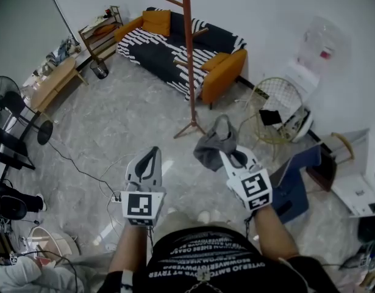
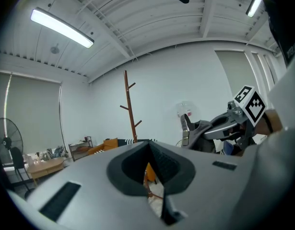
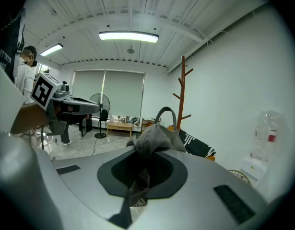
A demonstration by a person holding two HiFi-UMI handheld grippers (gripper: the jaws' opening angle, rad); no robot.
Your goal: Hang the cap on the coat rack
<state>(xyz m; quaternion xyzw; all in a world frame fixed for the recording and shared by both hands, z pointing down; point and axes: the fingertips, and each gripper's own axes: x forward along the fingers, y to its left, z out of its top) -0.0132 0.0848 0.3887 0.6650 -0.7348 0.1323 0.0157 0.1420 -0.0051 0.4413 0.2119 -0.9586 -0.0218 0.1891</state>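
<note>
My right gripper (image 1: 228, 157) jaws clamped on grey cap (image 1: 211, 145), pinching fabric edge. Cap hangs near coat rack (image 1: 189, 60) base, well below pegs. Likely light, floppy; arched strap (image 3: 165, 110) looks best for hooking. My left gripper (image 1: 152, 156) jaws together, empty.

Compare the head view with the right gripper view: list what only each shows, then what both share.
Head view only: the right gripper's black-and-white marker cube and the spread feet of the tall brown wooden coat rack. Right gripper view only: long ceiling light and pale window blinds. Both: grey fabric cap in that gripper, the rack's post, the left gripper.
</note>
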